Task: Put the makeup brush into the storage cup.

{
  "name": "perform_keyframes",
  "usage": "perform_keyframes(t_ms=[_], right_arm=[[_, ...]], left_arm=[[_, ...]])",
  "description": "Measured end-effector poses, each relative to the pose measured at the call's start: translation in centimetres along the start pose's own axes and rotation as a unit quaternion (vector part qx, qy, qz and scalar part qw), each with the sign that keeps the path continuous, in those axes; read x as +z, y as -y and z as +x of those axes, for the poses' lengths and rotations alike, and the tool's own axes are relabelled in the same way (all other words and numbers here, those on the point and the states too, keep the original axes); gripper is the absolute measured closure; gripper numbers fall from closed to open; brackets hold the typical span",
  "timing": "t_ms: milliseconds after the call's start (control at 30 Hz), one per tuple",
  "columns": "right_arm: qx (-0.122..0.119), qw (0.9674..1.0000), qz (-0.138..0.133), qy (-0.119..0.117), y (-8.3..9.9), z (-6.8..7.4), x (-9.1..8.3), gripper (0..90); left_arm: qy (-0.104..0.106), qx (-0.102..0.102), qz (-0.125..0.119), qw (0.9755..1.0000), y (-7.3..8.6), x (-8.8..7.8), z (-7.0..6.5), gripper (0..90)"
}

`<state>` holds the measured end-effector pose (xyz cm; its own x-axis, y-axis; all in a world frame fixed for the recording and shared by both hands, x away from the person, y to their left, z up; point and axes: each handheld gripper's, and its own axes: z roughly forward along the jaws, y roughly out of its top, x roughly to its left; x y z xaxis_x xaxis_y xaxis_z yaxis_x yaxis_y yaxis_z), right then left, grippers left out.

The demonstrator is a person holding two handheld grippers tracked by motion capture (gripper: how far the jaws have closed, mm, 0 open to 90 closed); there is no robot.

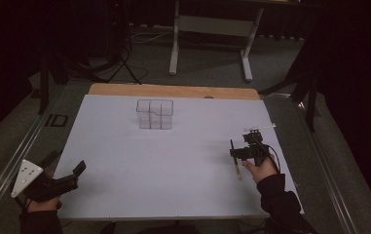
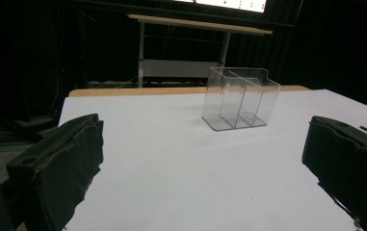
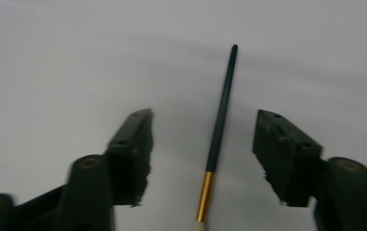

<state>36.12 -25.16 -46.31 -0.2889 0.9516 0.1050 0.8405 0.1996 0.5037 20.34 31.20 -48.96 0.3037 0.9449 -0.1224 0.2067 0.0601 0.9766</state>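
Paintbrush flat between right tongs, clear divided organizer apart.

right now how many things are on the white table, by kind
clear plastic organizer: 1
brush with dark handle and gold ferrule: 1
thin white stick: 1
total: 3

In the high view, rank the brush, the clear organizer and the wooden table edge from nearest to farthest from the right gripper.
1. Brush: between the right gripper's jaws.
2. Clear organizer: mid-table, toward the left.
3. Wooden table edge: far side, beyond the organizer.
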Motion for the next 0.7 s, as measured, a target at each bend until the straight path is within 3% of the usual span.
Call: perform_keyframes(t_ms=[300,700], right_arm=[[-0.002,0.9988,0.049,0.008,0.3,-0.2,2.2,54.1],[-0.008,0.9965,0.075,0.036,1.0,0.0,4.0,67.1]], left_arm=[[0.000,0.000,-0.001,1.0000,0.0,-0.1,0.1,0.9],[0.000,0.000,-0.002,1.0000,0.0,-0.1,0.1,0.9]])
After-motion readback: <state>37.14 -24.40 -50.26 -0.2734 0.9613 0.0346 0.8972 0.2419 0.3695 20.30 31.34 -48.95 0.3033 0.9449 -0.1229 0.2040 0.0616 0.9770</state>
